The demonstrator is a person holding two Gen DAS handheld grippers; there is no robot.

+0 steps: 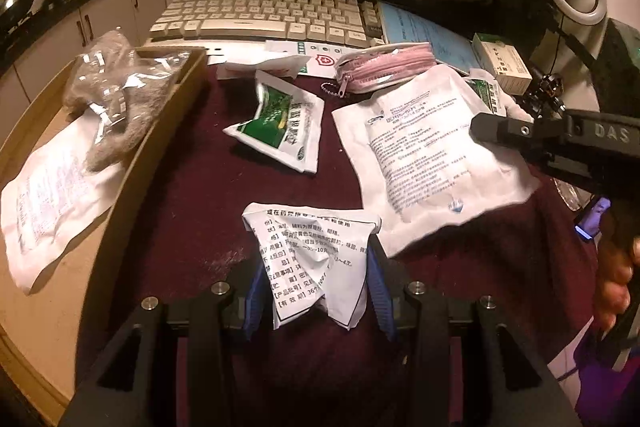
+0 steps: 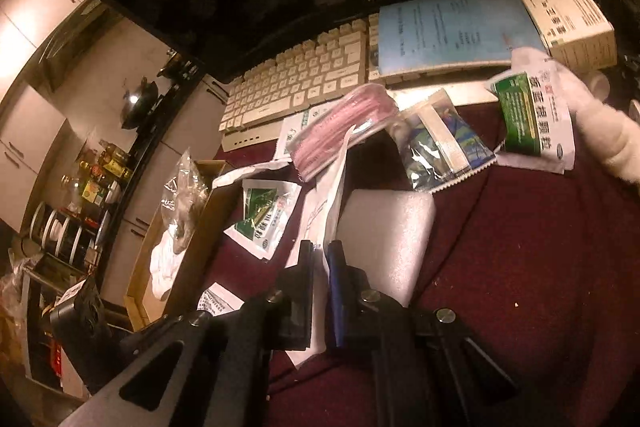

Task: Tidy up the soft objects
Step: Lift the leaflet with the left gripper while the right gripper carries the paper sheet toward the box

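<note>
Left wrist view: the left gripper grasps a crumpled white packet above the desk. The cardboard box at the desk's left edge holds a grey cloth.

Right wrist view: the right gripper is clenched on a white printed sheet near the desk's centre.

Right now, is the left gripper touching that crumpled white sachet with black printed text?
Touching. The left wrist view shows the crumpled white sachet pinched between the left gripper's blue pads, one pressing each side.
</note>
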